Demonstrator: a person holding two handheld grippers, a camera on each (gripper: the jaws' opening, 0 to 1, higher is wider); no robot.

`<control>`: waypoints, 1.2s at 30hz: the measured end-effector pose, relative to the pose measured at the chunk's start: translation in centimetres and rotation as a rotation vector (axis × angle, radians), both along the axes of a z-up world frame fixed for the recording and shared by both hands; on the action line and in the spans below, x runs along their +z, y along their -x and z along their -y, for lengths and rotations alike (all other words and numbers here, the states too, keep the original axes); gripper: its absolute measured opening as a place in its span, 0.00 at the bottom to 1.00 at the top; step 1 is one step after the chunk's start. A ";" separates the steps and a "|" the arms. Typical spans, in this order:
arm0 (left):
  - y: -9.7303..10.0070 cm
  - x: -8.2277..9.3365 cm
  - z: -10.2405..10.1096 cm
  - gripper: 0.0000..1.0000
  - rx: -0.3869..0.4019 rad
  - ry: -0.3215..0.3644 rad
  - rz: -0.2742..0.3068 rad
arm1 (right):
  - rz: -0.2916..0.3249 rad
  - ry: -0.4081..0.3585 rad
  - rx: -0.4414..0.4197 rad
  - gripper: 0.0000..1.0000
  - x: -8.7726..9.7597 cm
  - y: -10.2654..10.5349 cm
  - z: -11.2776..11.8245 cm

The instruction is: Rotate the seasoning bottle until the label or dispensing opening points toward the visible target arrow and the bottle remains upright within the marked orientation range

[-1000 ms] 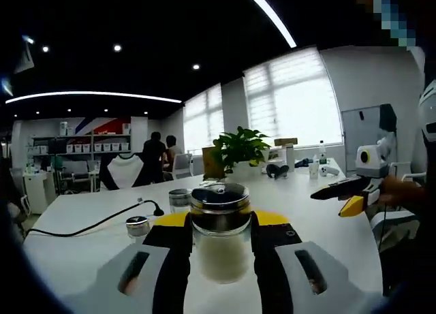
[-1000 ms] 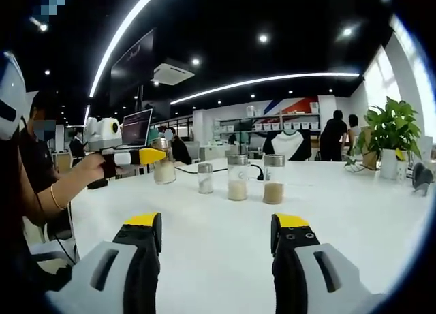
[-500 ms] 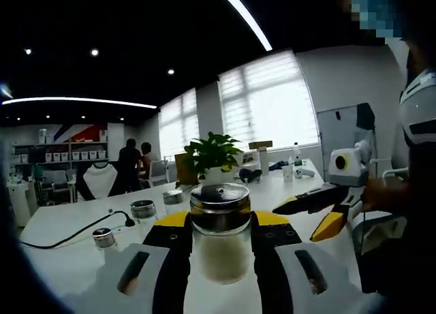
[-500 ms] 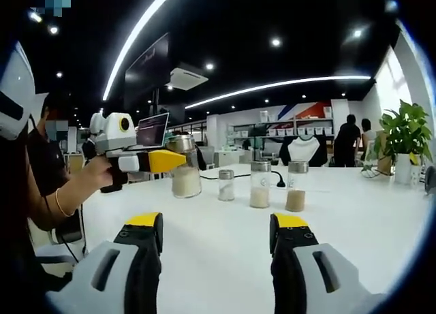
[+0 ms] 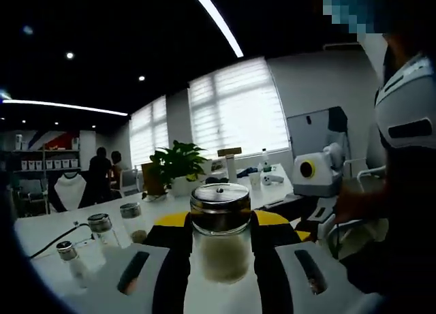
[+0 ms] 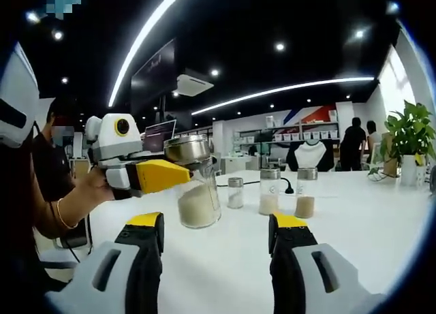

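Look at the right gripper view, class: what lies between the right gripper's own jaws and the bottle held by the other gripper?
Bare white table. In the right gripper view, the right gripper is open, and nothing lies between it and the seasoning bottle, clamped by the left gripper.

My left gripper point(image 5: 221, 232) covers both sides of the bottle point(image 5: 221, 240), and its base is blurred, so I can't see whether it touches the table point(image 5: 41, 232). I can find no label or opening on it. In the right gripper view the yellow jaw hides part of the bottle's point(image 6: 197, 191) neck. The three shakers point(image 5: 99, 229) beyond are too small to read. My right gripper point(image 5: 310, 212) is dark and partly cut off behind the person's hand point(image 5: 351, 201).
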State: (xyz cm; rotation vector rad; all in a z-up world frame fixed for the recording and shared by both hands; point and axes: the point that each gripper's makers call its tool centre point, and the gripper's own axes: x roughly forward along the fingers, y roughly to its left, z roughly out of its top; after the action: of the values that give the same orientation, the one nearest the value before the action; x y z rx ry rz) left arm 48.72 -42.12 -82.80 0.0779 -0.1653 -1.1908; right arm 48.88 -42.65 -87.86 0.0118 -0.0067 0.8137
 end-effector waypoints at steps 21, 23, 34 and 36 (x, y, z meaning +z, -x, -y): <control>1.9 -0.1 0.3 0.35 -0.142 -0.016 -0.022 | 0.059 0.009 0.080 0.49 1.2 1.3 -1.3; 1.9 -0.1 0.2 0.35 -0.151 -0.024 -0.026 | 0.054 0.009 0.087 0.49 1.1 1.4 -1.4; 2.6 -0.4 -0.3 0.35 -0.244 -0.041 -0.074 | 0.045 0.016 0.183 0.38 0.8 2.7 -2.9; 2.7 -0.6 -0.5 0.35 -0.268 -0.045 -0.094 | 0.044 0.016 0.208 0.33 0.7 3.0 -3.4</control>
State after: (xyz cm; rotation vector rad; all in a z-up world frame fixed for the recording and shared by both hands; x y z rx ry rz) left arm 46.05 -41.67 -83.36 0.0397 -0.0674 -1.4630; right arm 45.84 -39.28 -87.14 -0.0212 -0.0414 1.0221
